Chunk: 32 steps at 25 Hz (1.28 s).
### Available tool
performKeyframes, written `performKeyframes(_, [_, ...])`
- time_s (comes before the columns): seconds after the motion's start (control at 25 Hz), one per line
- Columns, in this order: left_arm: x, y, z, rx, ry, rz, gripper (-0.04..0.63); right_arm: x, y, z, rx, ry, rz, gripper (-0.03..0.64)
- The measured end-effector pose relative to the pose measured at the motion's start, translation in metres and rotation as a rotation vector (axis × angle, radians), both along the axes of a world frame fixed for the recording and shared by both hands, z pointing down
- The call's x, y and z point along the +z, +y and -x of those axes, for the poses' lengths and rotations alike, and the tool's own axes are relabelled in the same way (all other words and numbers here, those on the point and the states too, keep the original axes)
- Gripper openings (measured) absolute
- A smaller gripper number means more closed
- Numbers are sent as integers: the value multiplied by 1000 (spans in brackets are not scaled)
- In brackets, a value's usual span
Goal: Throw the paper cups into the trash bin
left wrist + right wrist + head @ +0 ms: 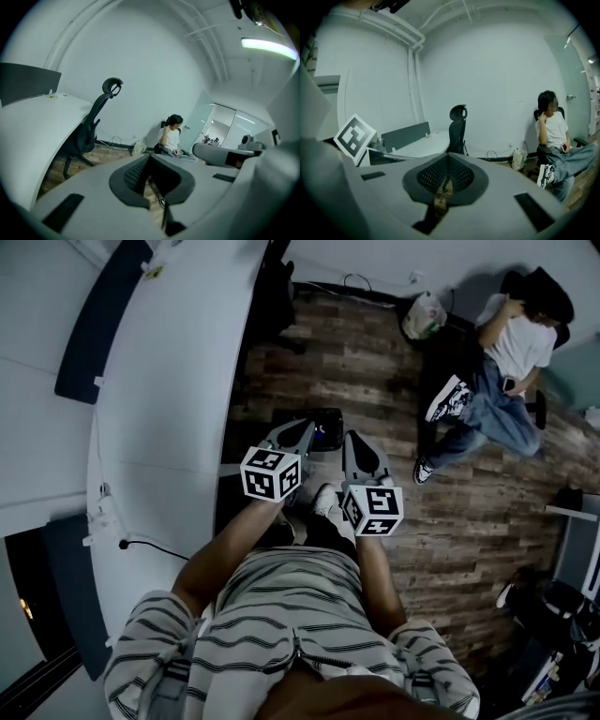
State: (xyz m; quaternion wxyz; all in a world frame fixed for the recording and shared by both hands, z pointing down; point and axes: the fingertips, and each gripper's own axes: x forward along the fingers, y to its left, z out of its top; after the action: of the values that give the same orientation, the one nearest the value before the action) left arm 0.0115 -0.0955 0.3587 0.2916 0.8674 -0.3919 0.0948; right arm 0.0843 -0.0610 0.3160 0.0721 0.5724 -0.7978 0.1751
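Nearest: striped shirt of the operator, forearms out ahead over the floor.
Left gripper: pads closed tip to tip, nothing between them.
Right gripper: pads likewise together and empty, only a sliver of floor showing below the tips.
Just beyond both tips, low on the wooden floor: dark boxy object. Possibly the trash bin, but cannot tell from above.
Left of that: long white desk, top bare where visible.
Further off: black office chair at the desk end.
Farthest: seated person against the wall, pale bag on the floor nearby.

Paper cups: none seen in any view, not on the desk, the floor or in either grip. Pointing and long axis therefore not readable.

Handling, as judgement only: likely very light, with thin walls that crush easily and a smooth outside. Best pinched gently across the rim or upper wall, where stiffest. Probably no strain on the grip. Main risk is squashing, or slipping out of a loose hold.
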Motion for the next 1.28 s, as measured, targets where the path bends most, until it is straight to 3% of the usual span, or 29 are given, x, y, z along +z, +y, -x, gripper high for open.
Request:
performKeyframes(0.48, [-78,21,9,11,3,-193,23,-45,0,17,-44,0,-85,15])
performKeyframes(0.76, [-93,29,32,-17,-8,-287,24,-68,3,31,-56,0,-151,15])
performKeyframes(1.28, [-113,35,29,9,1,-401,23,-86,4,28,-54,29,-229,15])
